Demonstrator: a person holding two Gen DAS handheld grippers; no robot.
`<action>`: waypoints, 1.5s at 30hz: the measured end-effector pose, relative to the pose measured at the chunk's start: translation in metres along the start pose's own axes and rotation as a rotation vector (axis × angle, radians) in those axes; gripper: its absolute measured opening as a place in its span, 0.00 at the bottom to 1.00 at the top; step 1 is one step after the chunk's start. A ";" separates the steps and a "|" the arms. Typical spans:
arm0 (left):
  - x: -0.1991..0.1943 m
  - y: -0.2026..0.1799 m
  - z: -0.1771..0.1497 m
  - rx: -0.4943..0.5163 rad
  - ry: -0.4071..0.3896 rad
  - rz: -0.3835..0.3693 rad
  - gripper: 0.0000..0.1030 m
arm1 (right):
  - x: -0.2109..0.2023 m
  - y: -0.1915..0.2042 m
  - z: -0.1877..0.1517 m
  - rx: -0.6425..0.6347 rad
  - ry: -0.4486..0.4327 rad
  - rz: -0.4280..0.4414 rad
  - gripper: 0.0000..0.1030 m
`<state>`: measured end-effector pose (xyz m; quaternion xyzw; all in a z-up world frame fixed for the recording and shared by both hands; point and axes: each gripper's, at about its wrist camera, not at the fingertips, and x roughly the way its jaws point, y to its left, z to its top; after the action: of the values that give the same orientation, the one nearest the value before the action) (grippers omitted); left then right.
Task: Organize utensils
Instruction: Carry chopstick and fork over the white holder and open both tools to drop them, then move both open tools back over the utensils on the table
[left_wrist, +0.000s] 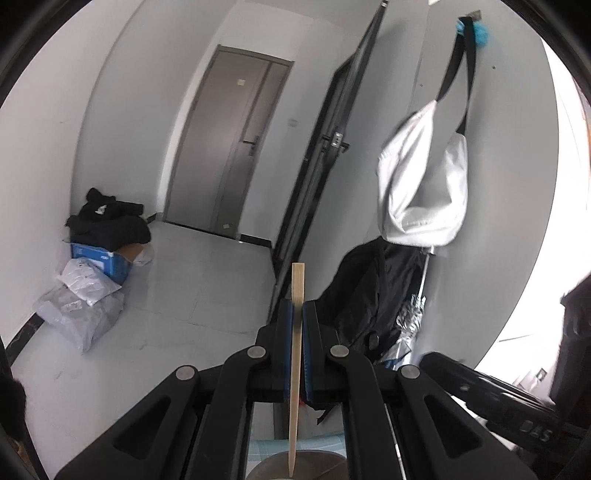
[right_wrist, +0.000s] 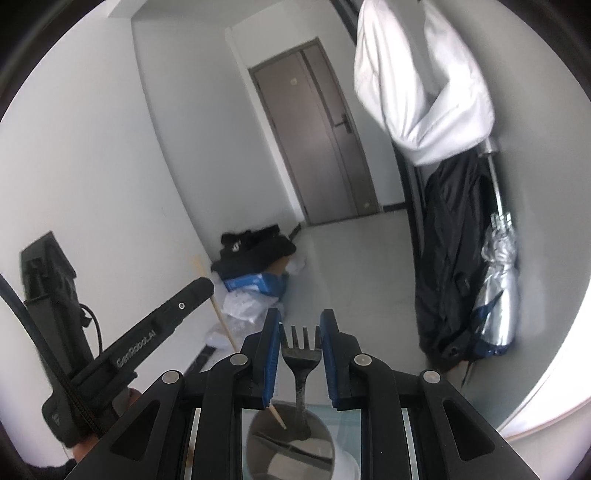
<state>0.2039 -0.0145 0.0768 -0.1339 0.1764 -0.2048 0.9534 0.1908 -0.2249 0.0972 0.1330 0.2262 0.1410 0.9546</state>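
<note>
Left tool (left_wrist: 297, 314) clamps a single wooden chopstick (left_wrist: 295, 369) between its blue pads, the stick's thin end hanging over a grey cup (left_wrist: 295, 467) below. Right tool (right_wrist: 299, 332) grips a dark fork (right_wrist: 301, 354) by its head, prongs forward, handle reaching down to what looks like the same cup (right_wrist: 291, 448), though the rim is partly hidden. Beyond: a black jacket (right_wrist: 448, 258), a white bag (left_wrist: 424, 184) on the wall, a blue box (left_wrist: 101, 260), a brown door (left_wrist: 229, 147).
</note>
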 end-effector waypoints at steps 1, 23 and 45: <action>0.001 0.001 -0.002 0.005 -0.001 -0.005 0.02 | 0.007 0.000 -0.002 -0.005 0.019 -0.003 0.20; 0.009 0.009 -0.040 0.027 0.165 -0.090 0.02 | 0.064 -0.004 -0.037 -0.036 0.250 0.018 0.20; -0.056 0.021 -0.026 -0.072 0.240 0.203 0.77 | -0.002 -0.003 -0.056 -0.016 0.202 0.046 0.56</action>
<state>0.1530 0.0237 0.0619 -0.1240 0.3089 -0.1157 0.9358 0.1635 -0.2176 0.0493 0.1157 0.3172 0.1773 0.9244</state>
